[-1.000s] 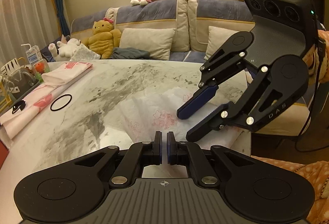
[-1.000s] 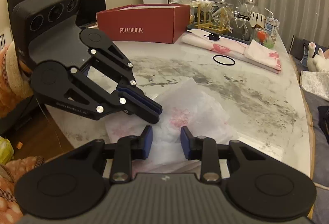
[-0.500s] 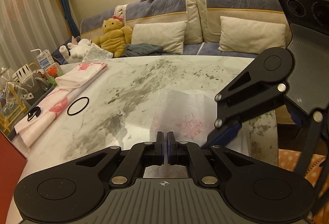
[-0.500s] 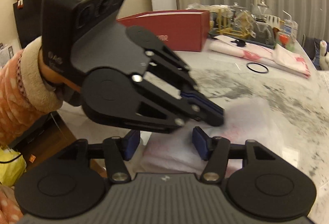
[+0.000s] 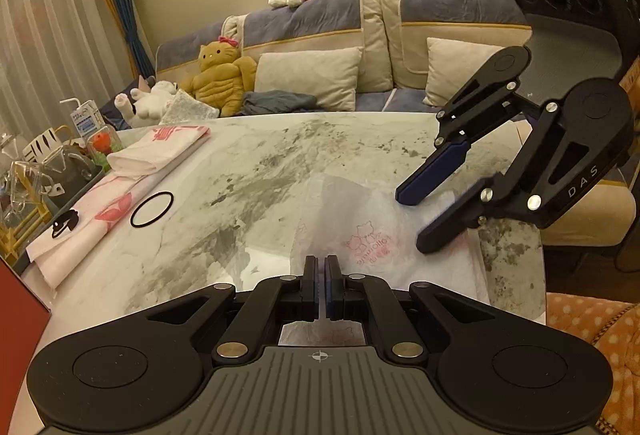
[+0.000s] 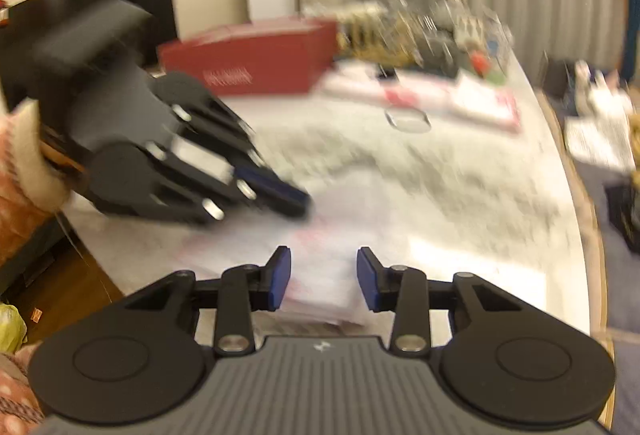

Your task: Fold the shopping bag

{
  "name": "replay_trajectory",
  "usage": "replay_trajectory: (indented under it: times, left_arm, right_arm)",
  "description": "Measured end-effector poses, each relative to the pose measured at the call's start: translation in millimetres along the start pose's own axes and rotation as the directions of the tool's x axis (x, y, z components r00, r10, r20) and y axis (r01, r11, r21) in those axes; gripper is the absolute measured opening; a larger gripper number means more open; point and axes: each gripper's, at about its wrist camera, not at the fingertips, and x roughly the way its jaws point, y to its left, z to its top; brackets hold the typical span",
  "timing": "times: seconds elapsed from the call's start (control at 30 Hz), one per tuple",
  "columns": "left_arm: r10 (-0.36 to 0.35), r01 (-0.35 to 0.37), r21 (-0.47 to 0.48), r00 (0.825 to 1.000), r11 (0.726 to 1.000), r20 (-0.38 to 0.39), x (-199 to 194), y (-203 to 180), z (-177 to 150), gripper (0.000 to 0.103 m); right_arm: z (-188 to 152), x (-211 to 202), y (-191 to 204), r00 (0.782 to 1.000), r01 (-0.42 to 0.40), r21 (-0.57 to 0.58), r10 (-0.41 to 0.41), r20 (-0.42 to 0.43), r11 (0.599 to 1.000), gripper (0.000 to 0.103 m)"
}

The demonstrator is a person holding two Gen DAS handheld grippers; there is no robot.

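Note:
A thin white plastic shopping bag (image 5: 360, 235) with a pink print lies flattened on the marble table (image 5: 248, 171), near its right edge. My left gripper (image 5: 320, 275) is shut, its tips low over the bag's near part; whether film is pinched between them is hidden. In the blurred right wrist view the left gripper (image 6: 296, 201) rests its tips on the bag (image 6: 332, 223). My right gripper (image 6: 324, 275) is open, with the bag lying under the gap. From the left wrist view the right gripper (image 5: 412, 221) hovers over the bag's right side.
A black ring (image 5: 152, 209) and folded pink-printed cloths (image 5: 160, 147) lie at the left. Glassware (image 5: 40, 175) and a red box (image 6: 256, 63) stand beyond them. The table's edge (image 5: 516, 255) runs close to the bag. A sofa (image 5: 320, 83) with plush toys is behind. A dotted sleeve (image 6: 24, 195) shows.
The right gripper has drawn back and risen from beside the left tips, and its fingers stand wider apart. The right wrist view is now motion-blurred. The left gripper stays shut.

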Motion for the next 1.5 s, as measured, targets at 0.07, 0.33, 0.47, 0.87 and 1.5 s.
replay_trajectory:
  times: [0.07,0.33,0.47,0.87,1.5]
  left_arm:
    - [-0.008,0.008,-0.027,1.0,1.0,-0.012,-2,3,0,0.003]
    - [0.079,-0.07,-0.1,0.993,0.993,0.087,-57,-2,-4,0.003]
    - [0.007,0.005,-0.103,0.993,0.995,0.12,-77,-18,-13,0.003]
    - [-0.091,0.098,-0.157,0.995,0.983,0.052,-51,-15,-42,0.003]
    - [-0.138,0.15,-0.138,0.986,0.979,0.098,-62,-11,-57,0.003]
  right_arm:
    - [-2,1,4,1.0,0.006,-0.005,-0.006,0.01,1.0,0.037]
    - [-6,0,24,1.0,0.027,0.032,-0.027,0.0,0.999,0.039]
    - [-6,0,31,0.999,0.039,0.062,-0.039,-0.007,0.997,0.049]
    - [-3,-20,47,1.0,0.0,-0.013,0.0,0.029,1.0,0.064]
    - [7,34,-37,0.922,-0.354,0.451,0.386,0.023,0.819,0.012]
